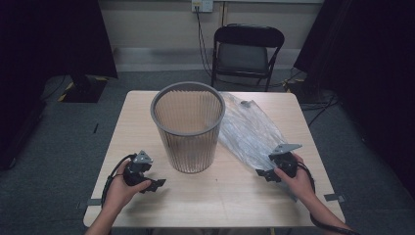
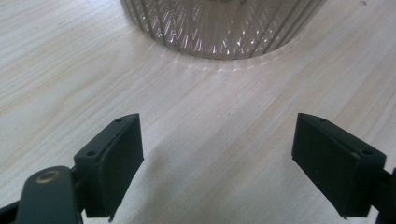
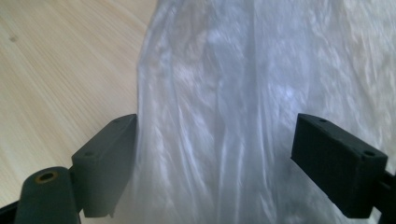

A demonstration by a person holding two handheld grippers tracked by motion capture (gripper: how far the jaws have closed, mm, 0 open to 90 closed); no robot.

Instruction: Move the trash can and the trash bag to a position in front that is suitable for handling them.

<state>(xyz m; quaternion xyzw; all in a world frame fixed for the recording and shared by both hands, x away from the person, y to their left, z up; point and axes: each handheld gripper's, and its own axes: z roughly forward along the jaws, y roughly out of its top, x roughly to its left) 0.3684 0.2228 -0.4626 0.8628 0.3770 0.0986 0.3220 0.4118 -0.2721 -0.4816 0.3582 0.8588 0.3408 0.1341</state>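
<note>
Plastic bag (image 1: 249, 132), clear and crinkled, lies flat on the table (image 1: 210, 196) to the right of the wastebasket (image 1: 188, 126). Long axis runs diagonally: far end near the table's far edge behind the basket's right side, near end toward the person's right hand at the near right. Its left edge passes just beside the basket wall; whether they touch cannot be told. In the right gripper view the bag (image 3: 243, 116) runs lengthwise away from the camera, with bare wood to its left.

Wastebasket: grey, ribbed, translucent, upright, mouth open upward, standing at about the table's centre. Its lower wall (image 2: 219, 28) shows at the top of the left gripper view.

Surface: light wood-grain tabletop. Room: grey carpet, black folding chair (image 1: 246, 51) beyond the far edge, a wall socket with cables above it, dark drapes on both sides.

Right gripper (image 1: 268, 175): jaws spread wide, straddling the bag's near end, film between them, not clamped.

Left gripper (image 1: 155, 184): jaws spread wide over bare table, nothing between them, aimed at the basket's base from the near left, well apart from the bag, with the basket between.
</note>
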